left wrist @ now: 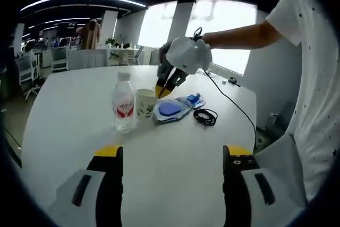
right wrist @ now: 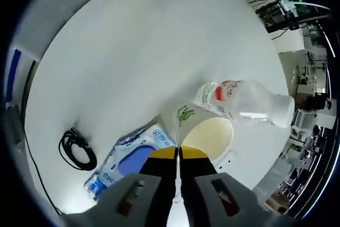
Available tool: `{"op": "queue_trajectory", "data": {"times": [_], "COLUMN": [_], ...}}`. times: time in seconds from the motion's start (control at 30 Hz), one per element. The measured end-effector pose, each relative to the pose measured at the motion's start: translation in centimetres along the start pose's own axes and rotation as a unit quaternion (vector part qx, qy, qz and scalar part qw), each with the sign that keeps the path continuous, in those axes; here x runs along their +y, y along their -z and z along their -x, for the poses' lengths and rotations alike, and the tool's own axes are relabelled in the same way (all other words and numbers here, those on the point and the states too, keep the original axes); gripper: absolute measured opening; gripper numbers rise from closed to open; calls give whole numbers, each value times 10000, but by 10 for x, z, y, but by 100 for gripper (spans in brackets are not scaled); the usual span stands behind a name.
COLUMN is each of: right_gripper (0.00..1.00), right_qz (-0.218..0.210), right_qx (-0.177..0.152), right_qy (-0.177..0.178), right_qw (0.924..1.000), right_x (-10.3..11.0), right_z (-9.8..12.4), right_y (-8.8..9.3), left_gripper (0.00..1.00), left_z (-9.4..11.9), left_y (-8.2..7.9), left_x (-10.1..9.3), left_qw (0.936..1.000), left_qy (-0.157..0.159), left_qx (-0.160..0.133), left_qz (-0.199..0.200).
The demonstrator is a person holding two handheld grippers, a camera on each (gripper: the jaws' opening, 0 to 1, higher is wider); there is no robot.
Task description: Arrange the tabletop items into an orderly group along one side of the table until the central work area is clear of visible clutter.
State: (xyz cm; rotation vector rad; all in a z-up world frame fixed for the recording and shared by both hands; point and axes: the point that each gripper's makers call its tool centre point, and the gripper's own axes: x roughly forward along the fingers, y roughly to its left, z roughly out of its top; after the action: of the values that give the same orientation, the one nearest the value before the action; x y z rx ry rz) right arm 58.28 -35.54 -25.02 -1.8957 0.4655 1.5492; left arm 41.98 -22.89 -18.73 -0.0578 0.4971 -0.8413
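A clear plastic water bottle (left wrist: 123, 104) with a white cap and a red-and-white label stood straight up on the big white surface (left wrist: 175, 158). Its long side ran up and down, and its cap pointed at the ceiling. It looked almost empty. Everything else sat near this bottle.

Just beside the bottle stood a white paper cup (left wrist: 145, 103) with a small green leaf print. It was upright too, and its open mouth faced up. In the right gripper view the cup (right wrist: 204, 131) showed a creamy inside with nothing in it, and the bottle (right wrist: 241, 102) rose right next to it.

On the far side of the cup from the bottle lay a flat, see-through plastic packet with a blue oval lid (left wrist: 172, 109). It lay flat, with its long side pointing away from the cup. A little past the packet, farther from the bottle, lay a coiled black cable (left wrist: 205, 116), apart from the packet.

The right hand-held gripper (left wrist: 162, 91), with yellow tips, hung just above the rim of the cup, held by a person's hand in a white glove (left wrist: 187, 54). Its two jaws were pressed together with nothing between them (right wrist: 178, 153).

The left hand-held gripper (left wrist: 172, 155) was well on the near side of the bottle, over bare surface. Its two jaws were spread wide and held nothing.
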Motion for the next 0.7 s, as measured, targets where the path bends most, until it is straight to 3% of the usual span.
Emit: {"op": "queue_trajectory", "data": {"times": [0.3, 0.7], "right_gripper": [0, 0], "right_qz": [244, 236], "right_qx": [96, 92], "right_qy": [-83, -79], "right_qw": [9996, 9996], "right_x": [1, 0], "right_z": [-16, -24], "right_y": [0, 0], "left_gripper": [78, 78], "left_z": [2, 1], "left_y": [6, 7], "left_x": [0, 0], "left_qw": [10000, 9999], "left_qy": [-22, -33], "left_qx": [4, -4], "left_qz": [91, 127]}}
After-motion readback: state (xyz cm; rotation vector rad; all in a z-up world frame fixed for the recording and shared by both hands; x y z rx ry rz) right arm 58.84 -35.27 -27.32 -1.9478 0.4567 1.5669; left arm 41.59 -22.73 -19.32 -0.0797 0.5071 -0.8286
